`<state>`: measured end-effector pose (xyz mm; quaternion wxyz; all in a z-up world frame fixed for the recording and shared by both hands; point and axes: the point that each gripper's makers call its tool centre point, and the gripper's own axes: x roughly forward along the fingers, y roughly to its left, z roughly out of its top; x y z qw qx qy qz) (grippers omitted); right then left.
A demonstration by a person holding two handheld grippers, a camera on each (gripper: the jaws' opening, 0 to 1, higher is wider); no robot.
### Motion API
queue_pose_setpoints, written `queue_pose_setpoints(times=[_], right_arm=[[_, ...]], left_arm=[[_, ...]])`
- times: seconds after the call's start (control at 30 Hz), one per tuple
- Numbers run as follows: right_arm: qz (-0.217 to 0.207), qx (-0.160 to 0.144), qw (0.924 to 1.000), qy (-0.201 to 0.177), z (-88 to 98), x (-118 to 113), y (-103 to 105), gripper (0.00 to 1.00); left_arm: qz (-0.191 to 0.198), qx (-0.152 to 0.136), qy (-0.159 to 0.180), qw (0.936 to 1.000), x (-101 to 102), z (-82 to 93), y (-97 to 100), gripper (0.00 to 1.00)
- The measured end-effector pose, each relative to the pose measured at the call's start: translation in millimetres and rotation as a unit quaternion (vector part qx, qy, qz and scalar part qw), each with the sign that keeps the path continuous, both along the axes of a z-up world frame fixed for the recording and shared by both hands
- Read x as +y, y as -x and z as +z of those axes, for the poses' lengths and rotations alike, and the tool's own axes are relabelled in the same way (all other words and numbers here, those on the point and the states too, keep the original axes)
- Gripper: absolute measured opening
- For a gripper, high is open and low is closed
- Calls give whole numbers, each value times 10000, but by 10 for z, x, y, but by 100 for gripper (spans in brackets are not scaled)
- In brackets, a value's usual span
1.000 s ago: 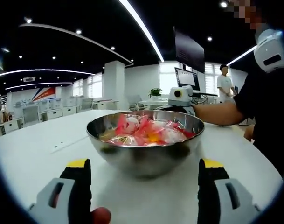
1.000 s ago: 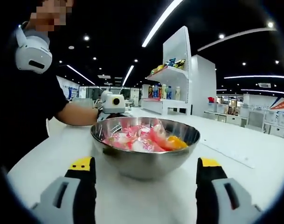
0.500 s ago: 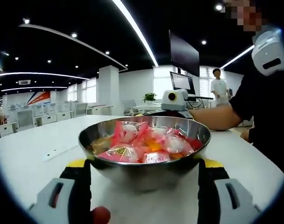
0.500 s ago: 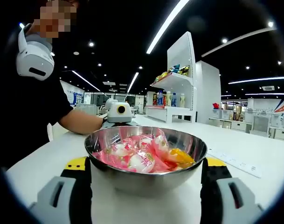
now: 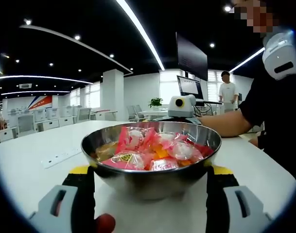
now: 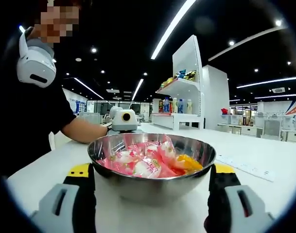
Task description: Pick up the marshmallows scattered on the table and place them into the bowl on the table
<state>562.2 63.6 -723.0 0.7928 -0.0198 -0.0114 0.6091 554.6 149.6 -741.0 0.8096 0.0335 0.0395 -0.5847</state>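
Note:
A shiny steel bowl (image 5: 152, 177) stands on the white table (image 5: 31, 170), heaped with pink and orange wrapped marshmallows (image 5: 148, 150). My left gripper (image 5: 150, 194) is open, its two grey and black jaws with yellow tips reaching either side of the bowl's near wall. From the opposite side, my right gripper (image 6: 150, 194) is open too, its jaws flanking the same bowl (image 6: 152, 182) and its marshmallows (image 6: 148, 162). Nothing is held between either pair of jaws. The other gripper's white head (image 5: 182, 103) shows beyond the bowl's far rim.
The person holding the grippers, in a black shirt, fills the right of the left gripper view, forearm (image 5: 225, 124) on the table. A white strip (image 5: 60, 158) lies on the table. A second person (image 5: 229, 92) stands far back. Shelves with goods (image 6: 179, 90) stand behind.
Both views have closed in on the bowl and sunk lower, so it now sits between each pair of jaws. The bowl and its contents have not moved.

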Motion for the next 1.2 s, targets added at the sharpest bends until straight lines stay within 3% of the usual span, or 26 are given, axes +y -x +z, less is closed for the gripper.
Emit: queue_pose_setpoints(times=[0.2, 0.33, 0.77, 1.07, 1.2], right_arm=[[17, 34, 10000, 38, 9, 22, 30, 95], [10, -11, 10000, -61, 123, 22, -20, 95], [-7, -229, 9993, -285, 531, -18, -559, 97], [12, -26, 9997, -225, 439, 23, -897, 97], [-8, 39, 9998, -181, 344, 73, -1021, 97]], left_arm=[[10, -18, -59, 10000, -9, 59, 42, 96], [10, -59, 7, 10000, 3, 170, -3, 96], [66, -125, 66, 9999, -27, 525, -404, 96], [162, -21, 58, 9998, -39, 480, -763, 96], [190, 107, -41, 9998, -18, 327, -984, 96]])
